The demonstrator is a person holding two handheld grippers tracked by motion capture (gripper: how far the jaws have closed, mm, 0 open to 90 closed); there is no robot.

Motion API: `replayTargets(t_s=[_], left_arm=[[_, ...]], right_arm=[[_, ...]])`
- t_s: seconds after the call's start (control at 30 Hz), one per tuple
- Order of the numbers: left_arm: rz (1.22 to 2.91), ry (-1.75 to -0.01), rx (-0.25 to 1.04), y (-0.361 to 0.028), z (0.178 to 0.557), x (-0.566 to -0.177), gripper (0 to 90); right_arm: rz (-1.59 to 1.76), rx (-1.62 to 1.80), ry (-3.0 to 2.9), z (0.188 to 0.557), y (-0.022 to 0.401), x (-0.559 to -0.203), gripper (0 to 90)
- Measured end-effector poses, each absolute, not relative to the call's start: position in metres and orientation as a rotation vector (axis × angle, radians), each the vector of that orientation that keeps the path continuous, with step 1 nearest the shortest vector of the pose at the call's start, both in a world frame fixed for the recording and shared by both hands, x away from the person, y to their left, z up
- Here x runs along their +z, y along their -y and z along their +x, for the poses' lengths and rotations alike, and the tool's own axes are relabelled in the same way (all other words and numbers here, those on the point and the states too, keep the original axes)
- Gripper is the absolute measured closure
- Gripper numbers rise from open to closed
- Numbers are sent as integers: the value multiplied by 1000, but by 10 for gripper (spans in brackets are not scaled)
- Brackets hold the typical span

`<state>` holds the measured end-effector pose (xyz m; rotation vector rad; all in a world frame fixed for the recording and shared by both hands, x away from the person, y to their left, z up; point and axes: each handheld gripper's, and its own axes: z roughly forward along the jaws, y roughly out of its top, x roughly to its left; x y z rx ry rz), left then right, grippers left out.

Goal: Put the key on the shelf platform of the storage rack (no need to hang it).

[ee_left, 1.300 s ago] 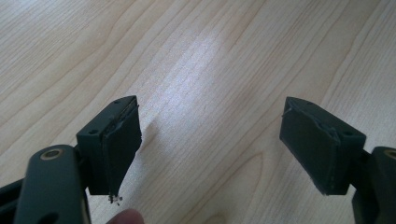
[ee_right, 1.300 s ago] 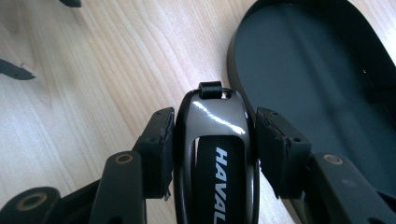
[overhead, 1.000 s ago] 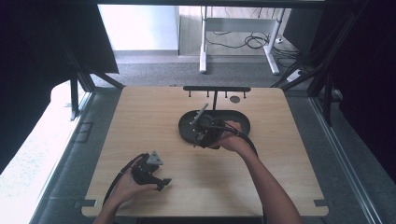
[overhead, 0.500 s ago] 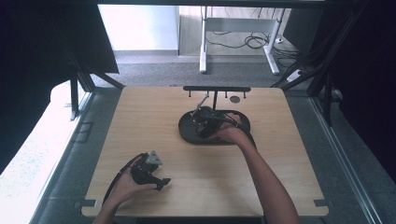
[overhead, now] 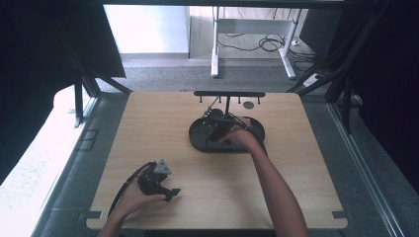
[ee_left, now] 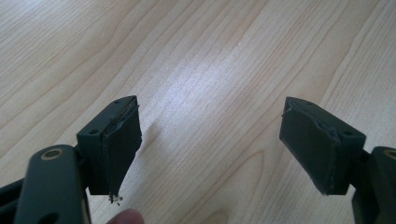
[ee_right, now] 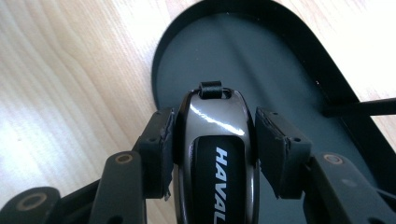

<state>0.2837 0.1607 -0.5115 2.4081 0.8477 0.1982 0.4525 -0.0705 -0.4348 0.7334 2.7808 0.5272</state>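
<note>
A glossy dark key fob (ee_right: 217, 140) marked HAVAL sits between the two pads of my right gripper (ee_right: 215, 135), which press on its sides. The gripper holds it over the left end of a black oval tray (ee_right: 280, 60). In the high view, my right gripper (overhead: 217, 129) hovers over that tray (overhead: 197, 143) at the table's middle back. My left gripper (overhead: 173, 192) rests low near the front left of the table. Its jaws stand wide apart in the left gripper view, with bare wood between them (ee_left: 210, 135).
A black T-shaped rack (overhead: 229, 94) with small hooks rises from the tray's back edge. A small dark disc (overhead: 248, 104) lies on the wooden table (overhead: 148, 123) behind the tray. A black cable trails from the left gripper toward the front edge.
My right hand and gripper have shifted slightly to the right and farther back over the tray. The left gripper has not moved.
</note>
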Motion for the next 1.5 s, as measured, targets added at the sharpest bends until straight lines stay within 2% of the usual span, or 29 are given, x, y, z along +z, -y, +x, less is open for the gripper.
replayTargets(t_s=[0.9, 1.5], left_arm=[[2421, -833, 191, -155, 283, -514, 209], [2443, -826, 173, -152, 282, -517, 207]], right_arm=[[827, 465, -2767, 486, 74, -483, 501], [847, 408, -2778, 491, 70, -505, 497]])
